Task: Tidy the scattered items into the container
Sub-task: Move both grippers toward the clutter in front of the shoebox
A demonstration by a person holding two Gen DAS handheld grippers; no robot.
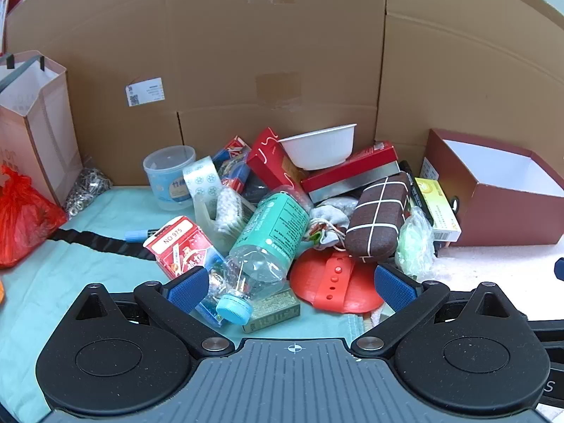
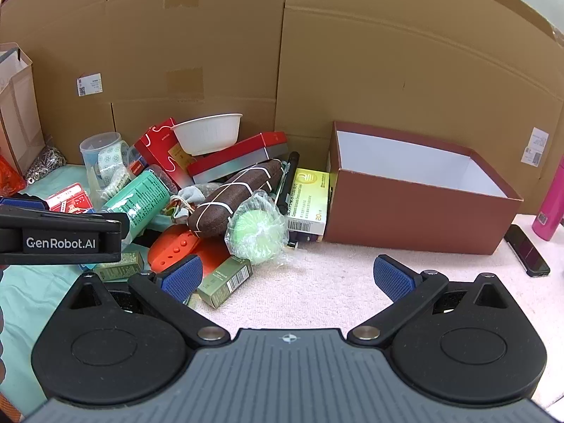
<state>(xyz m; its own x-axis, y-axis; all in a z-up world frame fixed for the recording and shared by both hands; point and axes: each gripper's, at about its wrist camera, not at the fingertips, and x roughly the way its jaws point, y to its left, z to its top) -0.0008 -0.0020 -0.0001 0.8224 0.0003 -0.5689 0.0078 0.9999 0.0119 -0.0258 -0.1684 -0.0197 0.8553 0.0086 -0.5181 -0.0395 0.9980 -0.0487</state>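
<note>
A heap of scattered items lies against the cardboard wall: a clear bottle with a green label [image 1: 271, 236], a brown checked case [image 1: 379, 218], a white bowl [image 1: 320, 148], an orange silicone disc [image 1: 335, 282], a yellow medicine box [image 2: 308, 201] and a wrapped green ball [image 2: 259, 232]. The maroon box [image 2: 416, 211], white inside, stands open to the right of the heap. My left gripper [image 1: 290, 287] is open, straddling the bottle's blue cap without touching it. My right gripper [image 2: 288, 276] is open over pale carpet, an olive carton [image 2: 225, 280] beside its left pad.
A paper bag [image 1: 31, 120], a red plastic bag [image 1: 21, 218] and a pile of metal rings [image 1: 86, 187] sit at the left. A dark phone [image 2: 527, 250] and a pink bottle [image 2: 551, 204] lie right of the box. Cardboard sheets [image 1: 275, 53] wall off the back.
</note>
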